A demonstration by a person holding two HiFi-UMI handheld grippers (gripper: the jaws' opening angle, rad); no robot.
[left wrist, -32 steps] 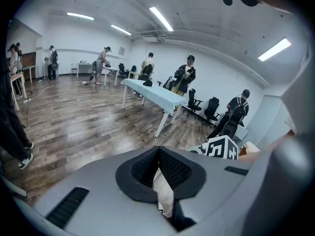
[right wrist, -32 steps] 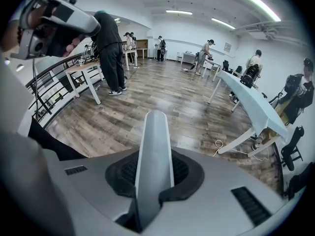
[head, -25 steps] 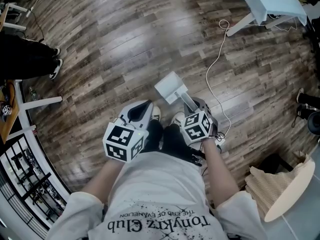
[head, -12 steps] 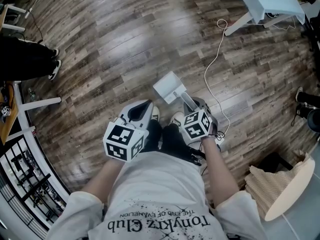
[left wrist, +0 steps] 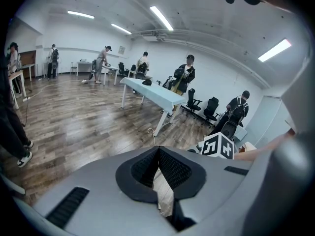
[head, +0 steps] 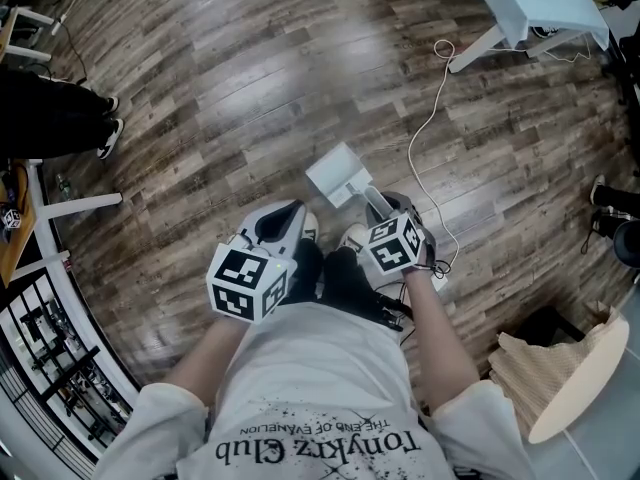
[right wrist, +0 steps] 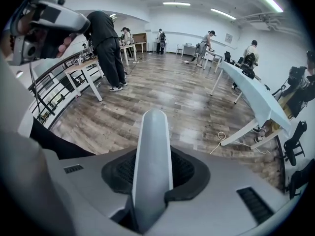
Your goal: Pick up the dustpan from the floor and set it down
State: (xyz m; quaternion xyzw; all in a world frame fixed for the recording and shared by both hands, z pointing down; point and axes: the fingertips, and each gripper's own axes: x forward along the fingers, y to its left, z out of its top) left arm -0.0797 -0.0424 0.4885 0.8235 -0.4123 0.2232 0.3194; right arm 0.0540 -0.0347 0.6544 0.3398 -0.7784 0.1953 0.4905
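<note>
Wood-plank floor [head: 250, 88] of an open office: the dustpan [head: 338, 176] looks down on the boards just ahead of you, its handle [right wrist: 152, 166] running up between the pads of the right claw [head: 383, 208], which have just been opening & now stand slack either side of it. Let go fully, then back off straight along the handle so nothing snags or tips it. Leave the left claw [left wrist: 158, 154], tips together on nothing, parked.

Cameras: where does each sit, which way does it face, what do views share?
Head view: on the head, steeply down at floor and dustpan; shows shirt, left gripper, right gripper.
Left gripper view: on left gripper, along its shut, empty jaws toward table.
Right gripper view: on right gripper, along jaws just opening, dustpan handle between them.
Shared by all: floor, table.
</note>
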